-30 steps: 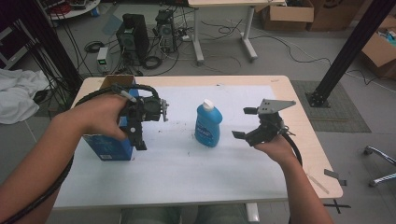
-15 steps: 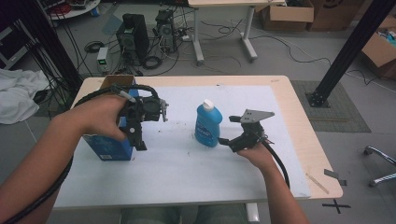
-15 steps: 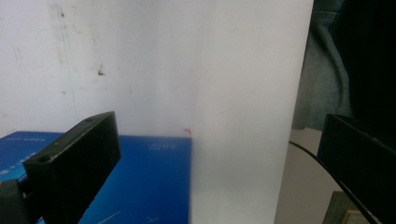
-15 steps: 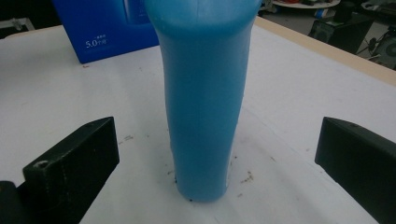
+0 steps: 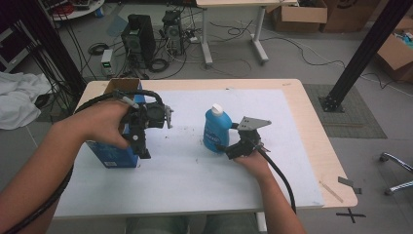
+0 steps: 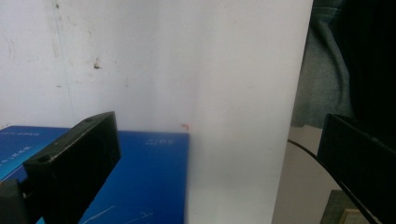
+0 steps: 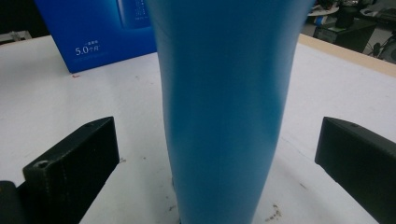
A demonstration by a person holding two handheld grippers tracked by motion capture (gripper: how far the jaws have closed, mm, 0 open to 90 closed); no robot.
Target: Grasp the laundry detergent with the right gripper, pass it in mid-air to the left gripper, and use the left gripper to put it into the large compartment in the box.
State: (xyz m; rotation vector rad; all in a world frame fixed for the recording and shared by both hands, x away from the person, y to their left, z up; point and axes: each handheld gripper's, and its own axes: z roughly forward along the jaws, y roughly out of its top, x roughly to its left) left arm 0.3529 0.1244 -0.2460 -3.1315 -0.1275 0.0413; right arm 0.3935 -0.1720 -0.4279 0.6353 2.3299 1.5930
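Right gripper view: upright blue bottle [image 7: 224, 112] stands between the right gripper's [image 7: 217, 158] wide-open jaws, apparently untouched; left gripper [image 5: 141, 127], also wide, hovers farther off.

The worktop [image 5: 311, 146] was a pale wooden board, most of it covered by a white sheet [image 5: 195, 180] flecked with small dark marks. On the sheet a blue bottle [image 5: 215, 130] with a white cap stood upright near the middle, and a blue box [image 5: 117, 148] stood well apart at the left edge.
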